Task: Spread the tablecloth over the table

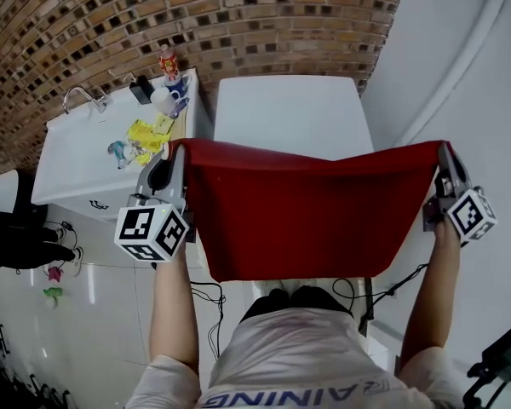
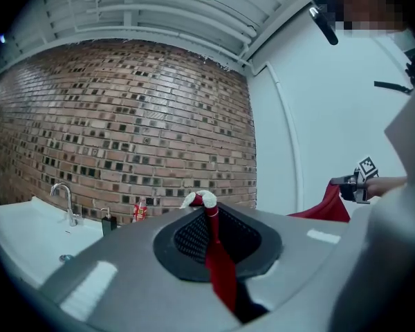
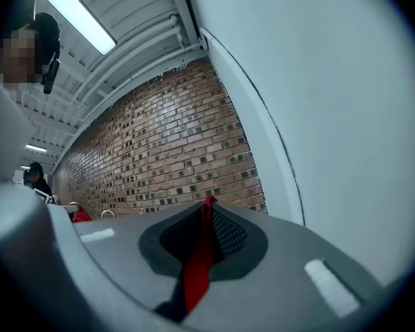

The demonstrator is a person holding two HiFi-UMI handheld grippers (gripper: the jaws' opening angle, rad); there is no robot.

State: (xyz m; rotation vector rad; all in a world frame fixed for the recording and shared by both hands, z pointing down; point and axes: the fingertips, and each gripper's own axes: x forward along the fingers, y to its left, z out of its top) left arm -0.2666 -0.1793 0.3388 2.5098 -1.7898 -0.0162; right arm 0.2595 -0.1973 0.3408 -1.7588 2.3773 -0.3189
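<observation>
Left tongs (image 2: 206, 202) and right tongs (image 3: 207, 202) each pinch a corner of the seemingly soft, light tablecloth (image 1: 298, 207) above the table (image 1: 281, 109).

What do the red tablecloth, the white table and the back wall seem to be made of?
Red tablecloth: probably thin fabric, matte; it sags and creases softly between its held corners. White table: smooth, hard top, perhaps laminate or painted board; which, I cannot tell. Back wall: rough brick, mixed browns, with visible mortar joints.
</observation>
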